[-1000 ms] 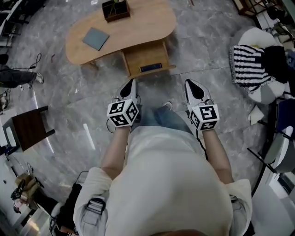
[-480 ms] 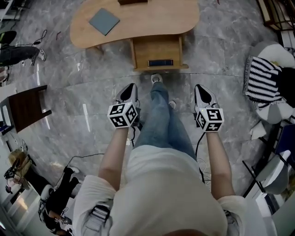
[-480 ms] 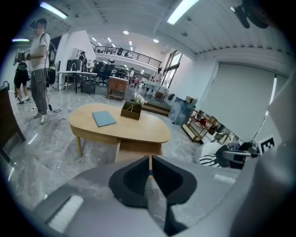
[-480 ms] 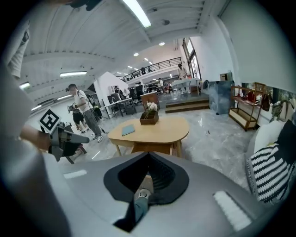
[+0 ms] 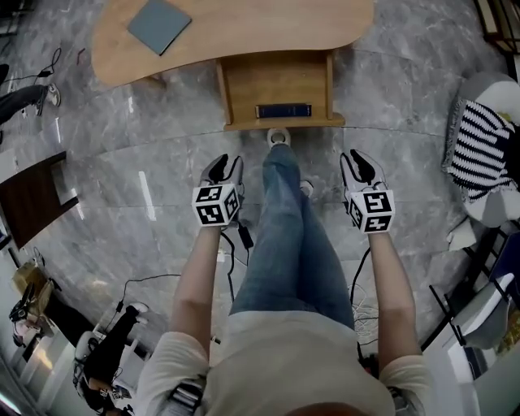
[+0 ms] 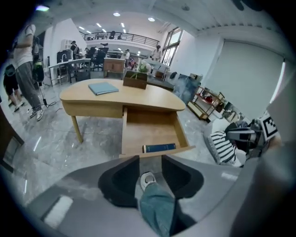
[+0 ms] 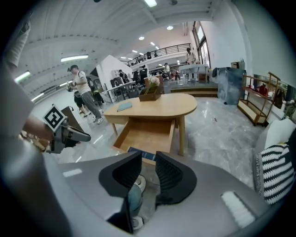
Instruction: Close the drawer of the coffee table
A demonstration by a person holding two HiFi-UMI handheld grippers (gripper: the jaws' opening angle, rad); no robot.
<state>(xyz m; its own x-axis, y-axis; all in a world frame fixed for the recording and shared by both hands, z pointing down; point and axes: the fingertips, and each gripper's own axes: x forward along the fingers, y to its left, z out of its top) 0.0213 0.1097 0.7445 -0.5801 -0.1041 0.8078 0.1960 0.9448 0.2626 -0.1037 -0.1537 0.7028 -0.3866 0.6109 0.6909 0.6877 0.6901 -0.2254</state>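
Observation:
The wooden coffee table stands ahead with its drawer pulled out toward me. A dark blue book lies along the drawer's front edge. My left gripper and right gripper hover low over the floor, short of the drawer and either side of the person's leg. Both point down at the drawer, and their jaws are opening with nothing between them. In the left gripper view the drawer lies just past the left gripper. The right gripper sees the drawer from the right.
A grey-blue notebook and a planter box sit on the tabletop. The person's jeans leg and shoe reach toward the drawer front. A striped cushion lies right, a dark side table left. Cables trail on the floor.
Both grippers have sunk toward the floor and come nearer the drawer. Their jaws, shut before, now stand slightly apart. The person's leg has stretched out toward the drawer.

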